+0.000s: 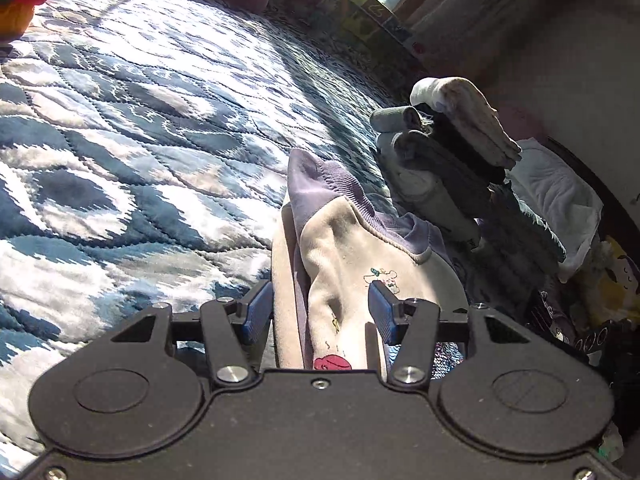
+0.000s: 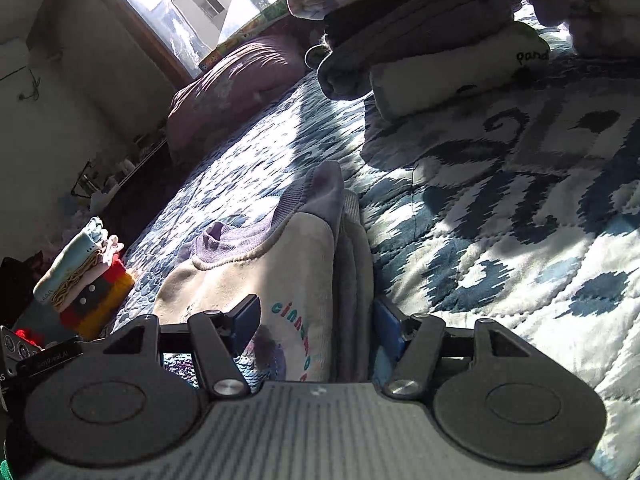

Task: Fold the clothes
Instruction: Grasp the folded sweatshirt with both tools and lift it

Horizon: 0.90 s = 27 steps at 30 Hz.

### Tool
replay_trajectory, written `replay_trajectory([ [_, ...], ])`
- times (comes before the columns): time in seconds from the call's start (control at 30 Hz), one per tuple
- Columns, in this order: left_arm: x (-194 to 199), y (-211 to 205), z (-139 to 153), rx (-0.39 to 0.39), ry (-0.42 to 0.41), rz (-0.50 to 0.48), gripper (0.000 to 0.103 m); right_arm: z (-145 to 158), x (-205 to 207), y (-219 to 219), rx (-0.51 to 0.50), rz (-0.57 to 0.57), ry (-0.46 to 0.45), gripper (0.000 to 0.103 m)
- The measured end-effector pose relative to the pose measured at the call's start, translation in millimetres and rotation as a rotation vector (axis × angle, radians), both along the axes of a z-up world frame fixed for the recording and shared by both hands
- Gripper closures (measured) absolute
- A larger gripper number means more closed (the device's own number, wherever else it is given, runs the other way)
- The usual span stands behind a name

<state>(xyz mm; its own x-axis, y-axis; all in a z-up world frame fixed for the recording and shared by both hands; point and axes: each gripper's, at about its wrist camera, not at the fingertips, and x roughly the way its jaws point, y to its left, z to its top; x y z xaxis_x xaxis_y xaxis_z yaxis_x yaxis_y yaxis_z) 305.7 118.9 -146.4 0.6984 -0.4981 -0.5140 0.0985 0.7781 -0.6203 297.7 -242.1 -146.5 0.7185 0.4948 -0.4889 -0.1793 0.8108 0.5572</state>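
A folded cream sweatshirt (image 1: 344, 248) with a purple ribbed collar and small printed figures runs forward between the blue pads of my left gripper (image 1: 320, 312), which is shut on it. In the right wrist view the same sweatshirt (image 2: 292, 264), with coloured lettering on its front, fills the gap between the pads of my right gripper (image 2: 316, 328), also shut on it. Its collar end points away from both cameras over the blue and white quilt (image 1: 140, 140). The part of the garment under the gripper bodies is hidden.
A stack of folded grey, black and white clothes (image 1: 448, 148) sits on the quilt ahead, high in the right wrist view (image 2: 420, 40). A second colourful folded stack (image 2: 84, 280) stands at the left. A mauve pillow (image 2: 232, 84) lies below the window (image 2: 192, 4). Loose clothes (image 1: 600, 300) are heaped at the right.
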Motion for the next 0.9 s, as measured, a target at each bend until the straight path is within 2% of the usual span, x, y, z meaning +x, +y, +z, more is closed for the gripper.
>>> replay_trajectory([
  [0.17, 18.7, 7.1, -9.6, -0.122, 0.039, 0.038, 0.053, -8.0, 16.1, 1.5, 0.05, 0.004, 0.027, 0.041],
  [0.23, 23.4, 7.8, -12.5, -0.144, 0.051, 0.04, 0.06, -11.2, 22.6, 2.1, 0.07, 0.005, 0.037, 0.041],
  [0.3, 24.8, 6.2, -13.4, -0.16, 0.052, 0.026, 0.063, -13.8, 27.1, 3.1, 0.086, 0.011, 0.045, 0.042],
  [0.37, 23.0, 3.7, -13.8, -0.168, 0.05, 0.018, 0.064, -15.0, 27.2, 5.0, 0.091, 0.025, 0.045, 0.052],
  [0.43, 21.2, 2.2, -15.1, -0.178, 0.043, 0.022, 0.072, -16.2, 27.3, 6.9, 0.096, 0.039, 0.044, 0.075],
  [0.5, 21.0, 1.0, -18.1, -0.2, 0.046, 0.024, 0.082, -16.5, 25.7, 9.4, 0.094, 0.049, 0.032, 0.08],
  [0.67, 8.4, 6.1, -9.4, -0.25, 0.03, 0.033, 0.087, -4.2, 12.5, 8.2, 0.134, 0.067, -0.016, 0.083],
  [0.9, -44.5, 33.9, 20.4, -0.326, -0.007, 0.096, 0.088, 23.2, -17.8, 22.7, 0.212, 0.139, -0.072, 0.083],
])
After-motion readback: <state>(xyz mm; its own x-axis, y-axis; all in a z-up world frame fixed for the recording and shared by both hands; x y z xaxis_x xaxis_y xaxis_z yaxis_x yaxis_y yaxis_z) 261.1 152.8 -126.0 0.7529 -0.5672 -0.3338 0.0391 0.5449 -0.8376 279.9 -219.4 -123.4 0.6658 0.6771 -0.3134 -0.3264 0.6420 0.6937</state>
